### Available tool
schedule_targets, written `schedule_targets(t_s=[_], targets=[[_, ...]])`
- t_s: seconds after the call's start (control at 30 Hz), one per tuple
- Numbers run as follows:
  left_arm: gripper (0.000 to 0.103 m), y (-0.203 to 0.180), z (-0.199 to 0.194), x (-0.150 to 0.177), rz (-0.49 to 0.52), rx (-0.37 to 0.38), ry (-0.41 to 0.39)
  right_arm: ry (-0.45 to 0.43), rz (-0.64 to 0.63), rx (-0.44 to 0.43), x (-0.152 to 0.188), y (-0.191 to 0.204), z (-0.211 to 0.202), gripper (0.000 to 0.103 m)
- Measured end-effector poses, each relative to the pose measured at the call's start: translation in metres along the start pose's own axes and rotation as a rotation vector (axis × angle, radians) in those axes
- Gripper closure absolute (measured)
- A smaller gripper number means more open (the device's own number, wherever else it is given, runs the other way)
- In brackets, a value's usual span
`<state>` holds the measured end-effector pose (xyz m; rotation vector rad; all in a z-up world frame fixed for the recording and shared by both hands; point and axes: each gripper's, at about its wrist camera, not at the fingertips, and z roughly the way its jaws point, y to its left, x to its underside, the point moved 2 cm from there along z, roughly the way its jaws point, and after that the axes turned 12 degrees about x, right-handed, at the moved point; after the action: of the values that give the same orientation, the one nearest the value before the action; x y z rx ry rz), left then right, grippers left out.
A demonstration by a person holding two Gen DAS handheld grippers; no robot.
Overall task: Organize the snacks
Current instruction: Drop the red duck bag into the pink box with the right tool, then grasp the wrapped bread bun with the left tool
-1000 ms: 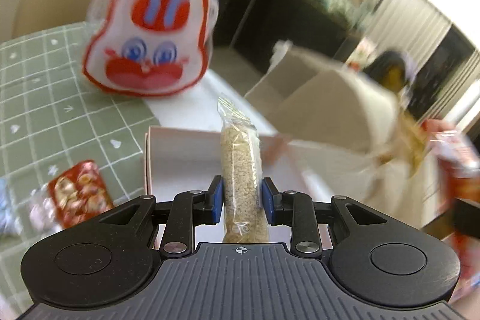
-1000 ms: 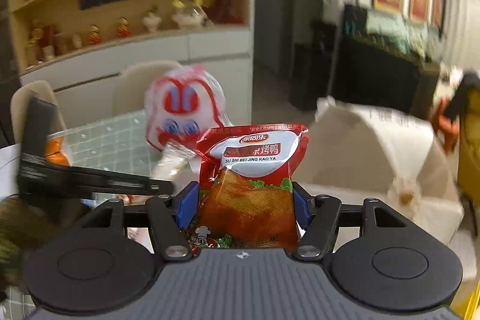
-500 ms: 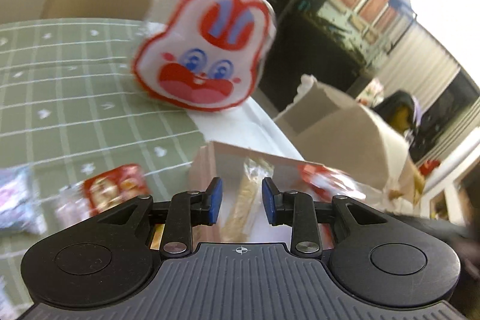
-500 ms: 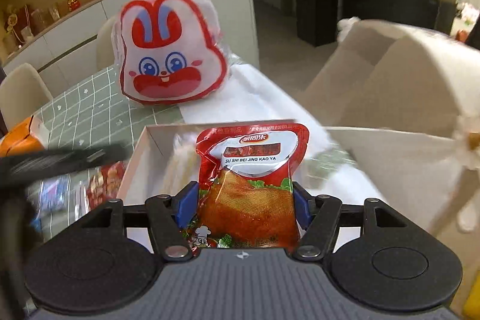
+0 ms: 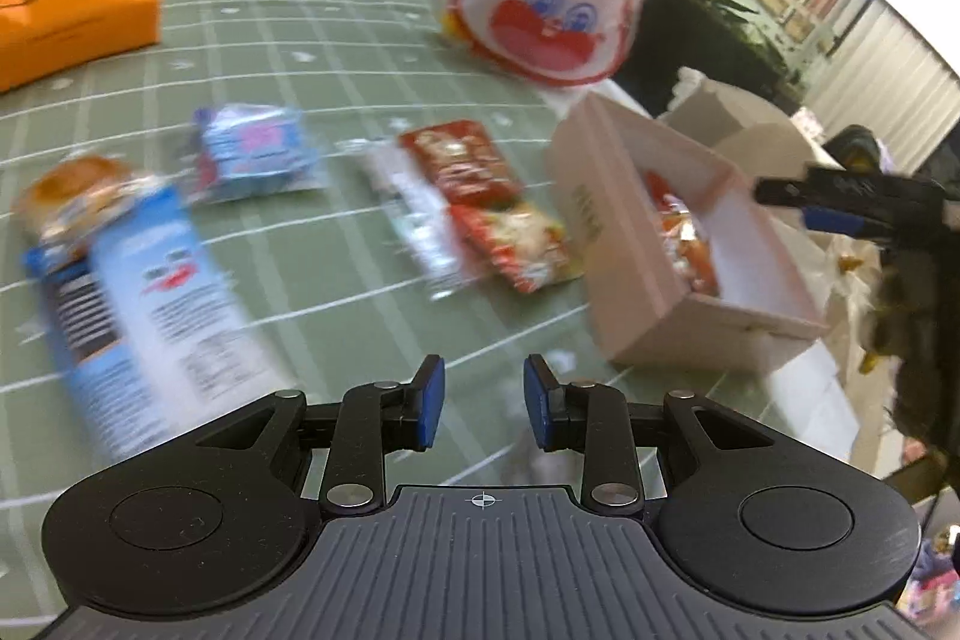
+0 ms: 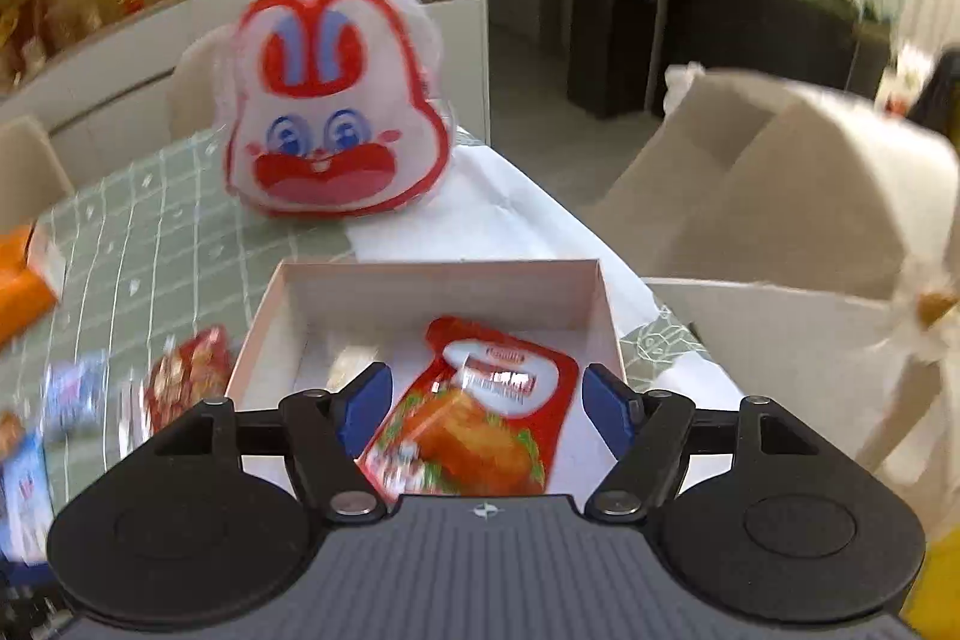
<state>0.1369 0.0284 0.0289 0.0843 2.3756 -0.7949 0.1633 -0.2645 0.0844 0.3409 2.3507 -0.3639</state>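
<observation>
Left claw [image 5: 478, 403], right claw [image 6: 486, 406]: black bodies, blue pads, silver screws.

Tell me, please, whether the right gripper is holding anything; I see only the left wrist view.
Observer: No. The right gripper is open, and the red roast-duck packet sits inside the pink box with neither finger touching it.
Operator: Thank you. Is anything else in that box?
Observer: Yes, a pale packet lies by the box's left wall, partly hidden behind the gripper's left finger.
</observation>
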Motion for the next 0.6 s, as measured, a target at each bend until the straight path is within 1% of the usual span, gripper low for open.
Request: schedule_targets(t_s=[0.07, 0.13, 0.2, 0.27, 0.33, 0.4, 0.47, 0.57, 0.6], targets=[[0.070, 0.011, -0.017, -0.002, -0.016, -0.034, -0.037, -0.042, -0.054, -0.014, 0.017, 0.015, -0.021, 0.032], [0.070, 0.029, -0.040, -0.013, -0.035, -0.082, -0.119, -0.085, -0.097, -0.040, 0.034, 0.032, -0.042, 0.031], [0.070, 0.052, -0.059, -0.032, -0.070, -0.137, -0.198, -0.109, -0.135, -0.072, 0.046, 0.050, -0.056, 0.031], [0.071, 0.076, -0.071, -0.052, -0.113, -0.205, -0.252, -0.103, -0.164, -0.132, 0.054, 0.071, -0.067, 0.030], [0.070, 0.104, -0.076, -0.069, -0.154, -0.256, -0.286, -0.070, -0.180, -0.211, 0.059, 0.092, -0.073, 0.030], [0.071, 0.128, -0.071, -0.084, -0.184, -0.274, -0.277, -0.021, -0.181, -0.295, 0.062, 0.119, -0.074, 0.029], [0.070, 0.142, -0.058, -0.093, -0.189, -0.281, -0.252, 0.023, -0.209, -0.365, 0.065, 0.151, -0.071, 0.029], [0.070, 0.154, -0.037, -0.100, -0.150, -0.290, -0.183, 0.021, -0.271, -0.418, 0.065, 0.202, -0.069, 0.029], [0.070, 0.155, -0.032, -0.098, -0.134, -0.285, -0.161, 0.023, -0.287, -0.436, 0.064, 0.216, -0.068, 0.029]])
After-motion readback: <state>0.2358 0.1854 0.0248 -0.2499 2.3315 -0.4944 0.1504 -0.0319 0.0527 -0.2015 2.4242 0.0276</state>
